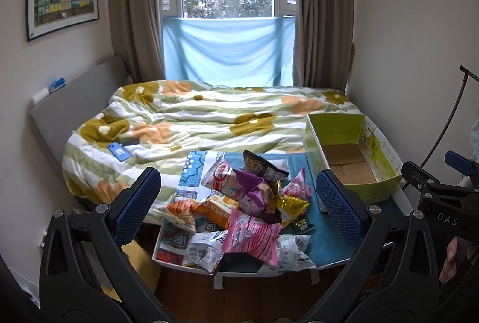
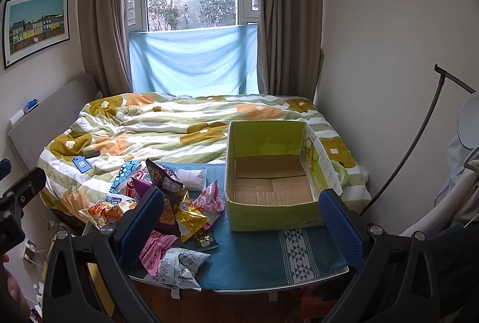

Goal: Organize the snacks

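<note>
A pile of snack packets (image 1: 248, 203) lies on a small table with a blue cloth (image 2: 254, 257), also in the right wrist view (image 2: 170, 212). A pink packet (image 1: 254, 236) lies at the pile's front. An empty green cardboard box (image 2: 269, 173) stands open on the table's right, also in the left wrist view (image 1: 350, 158). My left gripper (image 1: 239, 203) is open, held back from the pile with nothing between its pads. My right gripper (image 2: 242, 221) is open and empty, in front of the box.
A bed with a flowered quilt (image 1: 194, 119) lies behind the table, with a blue phone (image 1: 121, 151) on it. A window with curtains is at the back. A black lamp stand (image 2: 419, 143) is at the right. Wooden floor (image 1: 254, 293) lies below the table.
</note>
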{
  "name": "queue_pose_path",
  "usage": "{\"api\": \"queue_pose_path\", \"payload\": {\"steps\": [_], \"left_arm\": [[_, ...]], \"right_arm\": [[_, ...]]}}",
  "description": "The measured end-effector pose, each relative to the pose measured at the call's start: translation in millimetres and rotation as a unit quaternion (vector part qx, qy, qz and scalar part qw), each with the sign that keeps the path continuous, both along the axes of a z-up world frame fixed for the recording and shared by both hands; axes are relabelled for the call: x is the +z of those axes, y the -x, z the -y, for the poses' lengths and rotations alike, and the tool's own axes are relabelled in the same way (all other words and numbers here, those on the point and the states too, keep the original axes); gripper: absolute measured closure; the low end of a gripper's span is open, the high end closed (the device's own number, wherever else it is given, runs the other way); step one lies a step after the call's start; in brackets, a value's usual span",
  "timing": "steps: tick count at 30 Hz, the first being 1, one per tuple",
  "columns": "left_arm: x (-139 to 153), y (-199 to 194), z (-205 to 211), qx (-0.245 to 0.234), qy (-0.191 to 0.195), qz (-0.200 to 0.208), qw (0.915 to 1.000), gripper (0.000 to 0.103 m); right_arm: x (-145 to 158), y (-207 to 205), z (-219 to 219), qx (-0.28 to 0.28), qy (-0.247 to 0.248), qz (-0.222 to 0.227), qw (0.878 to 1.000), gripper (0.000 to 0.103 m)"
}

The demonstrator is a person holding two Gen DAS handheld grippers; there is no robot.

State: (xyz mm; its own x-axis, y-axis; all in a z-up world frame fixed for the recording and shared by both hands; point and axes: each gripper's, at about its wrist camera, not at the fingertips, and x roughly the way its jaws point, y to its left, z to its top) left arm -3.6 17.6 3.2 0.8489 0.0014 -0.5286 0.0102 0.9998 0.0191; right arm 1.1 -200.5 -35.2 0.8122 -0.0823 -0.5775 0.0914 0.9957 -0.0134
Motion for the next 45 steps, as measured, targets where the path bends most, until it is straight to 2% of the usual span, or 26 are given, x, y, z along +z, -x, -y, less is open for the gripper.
{"api": "queue_pose_path", "payload": {"steps": [5, 10, 13, 17, 24, 30, 35, 40, 45], "left_arm": [[-8.8, 2.4, -10.6, 0.018, 0.005, -0.022, 0.9996, 0.001], [-43.5, -1.2, -32.7, 0.024, -0.002, -0.054, 0.9983, 0.001], [-67.4, -12.4, -46.7, 0.006, -0.002, -0.077, 0.997, 0.001], [-100.4, -36.6, -62.3, -0.033, -0.004, -0.104, 0.994, 0.001], [-163.2, -80.1, -82.4, -0.105, 0.001, -0.171, 0.9796, 0.001], [-217.5, -97.6, -86.9, -0.153, 0.002, -0.224, 0.9624, 0.001], [-250.1, -102.1, -82.6, -0.188, -0.006, -0.256, 0.9481, 0.001], [-272.7, -109.7, -77.6, -0.21, -0.015, -0.271, 0.9392, 0.001], [-287.2, -112.6, -75.5, -0.219, -0.029, -0.281, 0.934, 0.001]], "right_arm": [[-0.9, -0.5, -4.0, 0.015, -0.007, -0.011, 1.0, 0.0], [-25.1, -7.9, -8.5, 0.056, -0.018, -0.032, 0.998, 0.0], [-48.3, -17.8, -16.3, 0.074, -0.029, -0.063, 0.995, 0.0], [-81.3, -27.1, -30.3, 0.082, -0.07, -0.098, 0.989, 0.0], [-140.4, -47.6, -54.5, 0.054, -0.116, -0.163, 0.978, 0.0], [-174.1, -61.0, -83.6, 0.054, -0.098, -0.197, 0.974, 0.0], [-197.2, -74.6, -105.9, 0.075, -0.065, -0.21, 0.973, 0.0], [-213.6, -86.3, -122.4, 0.105, -0.009, -0.218, 0.97, 0.0], [-225.8, -94.8, -141.4, 0.174, 0.03, -0.219, 0.96, 0.0]]}}
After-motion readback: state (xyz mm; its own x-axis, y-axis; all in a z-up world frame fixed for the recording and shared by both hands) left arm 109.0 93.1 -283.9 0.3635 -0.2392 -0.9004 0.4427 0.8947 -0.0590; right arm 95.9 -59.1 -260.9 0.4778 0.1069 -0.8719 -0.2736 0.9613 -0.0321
